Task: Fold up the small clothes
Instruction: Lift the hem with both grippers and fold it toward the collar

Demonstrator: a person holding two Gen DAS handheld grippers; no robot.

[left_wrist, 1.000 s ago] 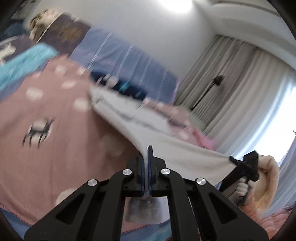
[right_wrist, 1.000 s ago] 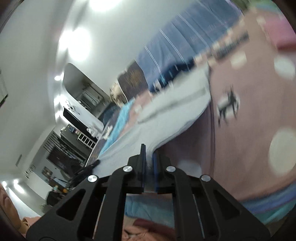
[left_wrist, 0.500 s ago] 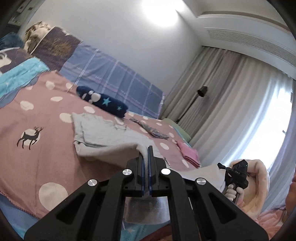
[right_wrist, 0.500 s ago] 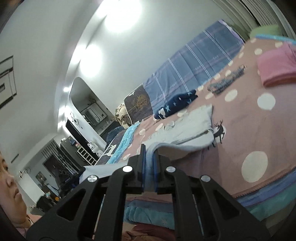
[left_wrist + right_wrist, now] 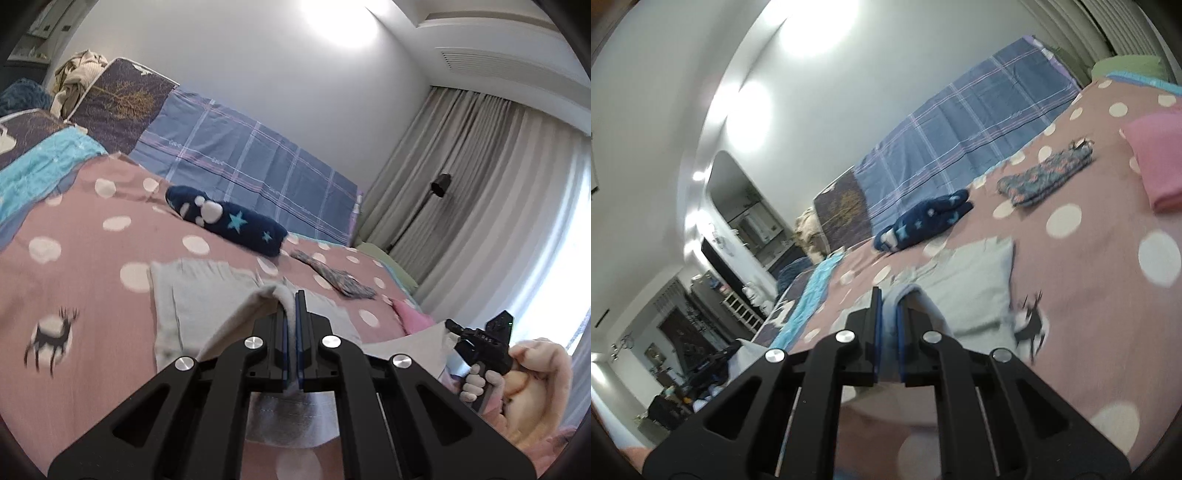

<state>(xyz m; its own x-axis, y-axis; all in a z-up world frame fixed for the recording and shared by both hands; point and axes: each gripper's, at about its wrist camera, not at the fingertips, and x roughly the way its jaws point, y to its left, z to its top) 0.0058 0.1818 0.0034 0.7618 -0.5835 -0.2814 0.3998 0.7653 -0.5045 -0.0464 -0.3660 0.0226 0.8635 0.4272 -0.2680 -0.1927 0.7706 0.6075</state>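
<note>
A light grey garment (image 5: 207,295) lies on the pink dotted bedspread (image 5: 74,280), its far part flat and its near edge lifted. My left gripper (image 5: 294,299) is shut on one near corner of it. My right gripper (image 5: 888,295) is shut on the other near corner; the grey garment (image 5: 971,280) spreads flat beyond it. The right gripper also shows in the left wrist view (image 5: 480,338), held in a hand, with the grey cloth stretched toward it.
A dark blue starred garment (image 5: 225,221) lies rolled farther back. A patterned folded piece (image 5: 340,280) and a pink folded piece (image 5: 1156,162) lie to the right. Pillows and a plaid sheet (image 5: 251,162) line the headboard side. Curtains (image 5: 498,206) hang at right.
Both grippers have carried the garment's near edge forward and down over its flat part. The cloth between them hangs less stretched than before.
</note>
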